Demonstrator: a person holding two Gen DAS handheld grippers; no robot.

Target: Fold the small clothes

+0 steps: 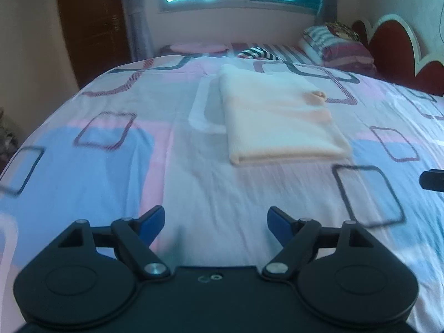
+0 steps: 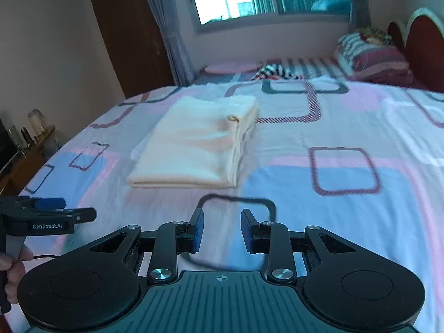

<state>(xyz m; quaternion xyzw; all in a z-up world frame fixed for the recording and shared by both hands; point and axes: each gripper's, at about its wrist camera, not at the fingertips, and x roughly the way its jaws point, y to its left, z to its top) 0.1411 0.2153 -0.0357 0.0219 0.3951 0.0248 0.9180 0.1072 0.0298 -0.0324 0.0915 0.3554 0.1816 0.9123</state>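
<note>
One folded cream garment (image 1: 280, 116) on patterned bedsheet (image 1: 111, 166), two grippers clear of it.

Left gripper (image 1: 216, 223) at 6 o'clock, jaws wide apart, empty; right gripper (image 2: 222, 229) jaws partly apart, empty. Garment toward 12 o'clock, untouched. One hand (image 2: 12, 272) at 9 o'clock.

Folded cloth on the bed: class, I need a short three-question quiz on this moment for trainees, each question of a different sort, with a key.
1. True or false: the left gripper is holding the folded cloth.
2. Multiple choice: where does the cloth lie? A) on the bed, beyond both grippers; B) between the right gripper's jaws; C) on the pillows.
3. Fill in: the jaws of the right gripper stand apart with ____ between them.

Key
1. False: its jaws are open and empty, short of the cloth.
2. A.
3. Nothing: only the bed sheet shows through the gap.
</note>
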